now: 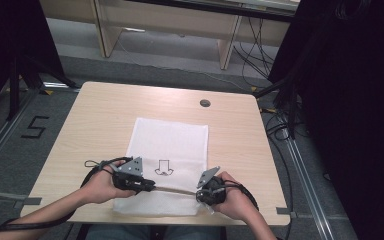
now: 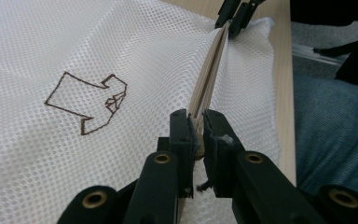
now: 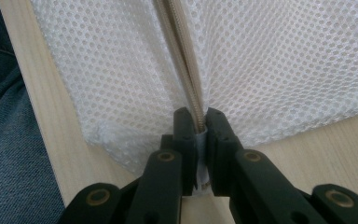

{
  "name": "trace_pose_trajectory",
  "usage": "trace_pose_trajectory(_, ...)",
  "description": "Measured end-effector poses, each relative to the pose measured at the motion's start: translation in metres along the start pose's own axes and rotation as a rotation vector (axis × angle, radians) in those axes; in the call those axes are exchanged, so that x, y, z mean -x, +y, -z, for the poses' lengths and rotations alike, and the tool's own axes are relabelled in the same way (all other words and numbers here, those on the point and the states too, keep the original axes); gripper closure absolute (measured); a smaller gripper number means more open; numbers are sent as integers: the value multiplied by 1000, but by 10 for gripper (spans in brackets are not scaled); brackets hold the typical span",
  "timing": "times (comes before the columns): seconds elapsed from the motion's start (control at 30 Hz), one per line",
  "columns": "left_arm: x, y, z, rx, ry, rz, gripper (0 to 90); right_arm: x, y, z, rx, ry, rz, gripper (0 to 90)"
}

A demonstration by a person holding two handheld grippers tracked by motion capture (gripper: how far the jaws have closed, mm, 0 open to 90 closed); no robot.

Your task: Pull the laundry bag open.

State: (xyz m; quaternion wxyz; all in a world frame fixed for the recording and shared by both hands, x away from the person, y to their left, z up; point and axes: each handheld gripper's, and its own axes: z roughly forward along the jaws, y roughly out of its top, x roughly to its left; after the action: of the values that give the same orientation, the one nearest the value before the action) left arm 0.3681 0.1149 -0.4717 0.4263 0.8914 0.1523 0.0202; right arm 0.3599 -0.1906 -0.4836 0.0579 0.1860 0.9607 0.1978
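White mesh fabric, a flat rectangular laundry bag with a small brown outline drawing on it, is spread on the pale wooden table, its near edge lying toward six o'clock in the high view. Along that near edge a beige zipper strip is stretched taut between the two tools. The left gripper is clamped on the strip's nine o'clock end; in the left gripper view the black jaws are seen pressed together on the tape, with a small pale piece, possibly the slider, pinched between them, though that cannot be told for sure. The right gripper is clamped on the three o'clock end, at the bag's corner; in the right gripper view the zipper teeth are seen running straight away toward twelve o'clock from between the jaws.

Everything is judged to turn on one line: the zipper's long axis runs nine to three across the table, directly from one gripper to the other. Each end is already held by its own hand, so neither is nearer. Any pull would need to be made along that axis, with the corner held still, or the mesh will likely bunch.
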Motion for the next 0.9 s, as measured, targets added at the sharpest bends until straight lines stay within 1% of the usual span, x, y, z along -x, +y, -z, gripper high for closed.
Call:
trace_pose_trajectory(0.1, 0, -1, 2, 7, -3, 17, 822, 0, 0, 0, -3, 0, 1, 849)
trace_pose_trajectory(0.13, 0, -2, 2, 8, -1, 9, 822, 0, 0, 1, -5, 0, -3, 849)
trace_pose_trajectory(0.33, 0, -2, 3, -1, 5, 4, 822, 0, 0, 0, -4, -3, -1, 849)
trace_pose_trajectory(0.4, -1, -3, 4, 3, -4, 9, 822, 0, 0, 0, -2, 0, 0, 849)
trace_pose_trajectory(0.43, 0, -4, 4, 6, -2, 12, 822, 0, 0, 0, -3, -3, 0, 849)
trace_pose_trajectory(0.47, -2, -5, 5, 7, -7, 0, 822, 0, 0, 0, 1, 0, 0, 849)
trace_pose_trajectory(0.5, -1, -6, 5, 9, -9, 24, 822, 0, 0, 0, 0, 1, 0, 849)
trace_pose_trajectory(0.53, 0, -6, 6, 2, 1, 17, 822, 0, 0, 1, -5, 0, -2, 849)
trace_pose_trajectory(0.6, -1, -8, 6, 17, -7, 28, 822, 0, 1, 1, -6, 0, -3, 849)
trace_pose_trajectory(0.67, -1, -8, 7, 5, -2, 20, 822, 0, 0, 0, -5, -2, -2, 849)
trace_pose_trajectory(0.73, -2, -8, 8, 3, 3, -4, 822, -1, 0, 0, -4, -3, -1, 849)
trace_pose_trajectory(0.77, -1, -8, 8, 13, -7, 26, 822, 0, 0, 1, -6, -1, -1, 849)
trace_pose_trajectory(0.8, -2, -9, 9, 3, 4, 16, 822, 0, 1, 0, -4, -2, 3, 849)
trace_pose_trajectory(0.83, -3, -10, 10, 9, -2, 19, 822, -1, 0, 1, -7, 1, -1, 849)
trace_pose_trajectory(0.87, -4, -10, 11, 6, 0, 13, 822, -1, 0, 0, -4, -3, -1, 849)
trace_pose_trajectory(0.9, -3, -11, 12, 2, 9, 21, 822, 0, 0, 1, -5, -2, -2, 849)
